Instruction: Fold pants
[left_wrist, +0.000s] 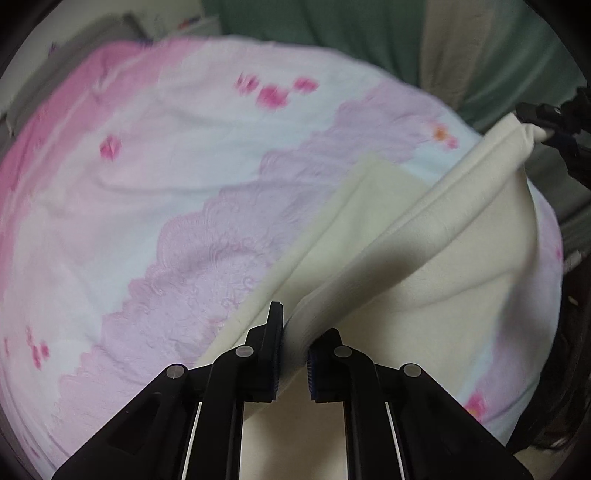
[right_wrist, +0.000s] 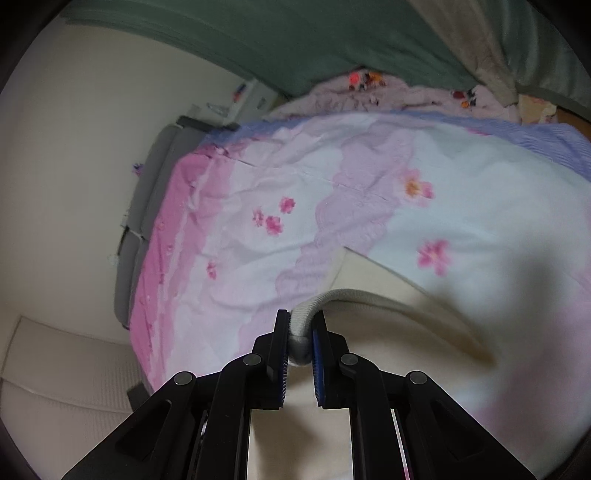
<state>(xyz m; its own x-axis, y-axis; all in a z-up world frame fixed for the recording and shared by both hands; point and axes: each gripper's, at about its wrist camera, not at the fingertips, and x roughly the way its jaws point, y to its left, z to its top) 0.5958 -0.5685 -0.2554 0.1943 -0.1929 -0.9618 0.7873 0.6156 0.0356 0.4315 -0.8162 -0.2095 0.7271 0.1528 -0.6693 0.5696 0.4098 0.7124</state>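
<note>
My left tool (left_wrist: 295, 350) is pinched down on a folded edge of the cream pants (left_wrist: 424, 251), cloth squeezed btwn the pads. Right tool (right_wrist: 300, 343) is clamped on the thick ribbed bit of the same pants (right_wrist: 388, 332), prob the waistband but can't swear to it w/ the blur. In the left wrist view you can see my right tool (left_wrist: 554, 122) way up at the far end of the pants, gripping the other corner, so the fabric runs as a raised band btwn the two tools.

Rest of the pants lies on the bedspread (left_wrist: 166, 166), w/ a flat cream layer under the lifted edge. Bedspread is white and pink w/ a lilac lace-looking band (left_wrist: 207, 266) running just beside the pants, and pink flowers (right_wrist: 432, 254) dotted around it. Past the bedspread's far edge from the pants there's a blue striped blanket (right_wrist: 554, 144) and some fuzzy pinkish thing (right_wrist: 369, 96), then green curtains (right_wrist: 295, 44). Off the side of the bedspread away from the pants there's a grey bed frame (right_wrist: 147, 206) and a pale wall (right_wrist: 74, 147). Everything's a bit smeared.
</note>
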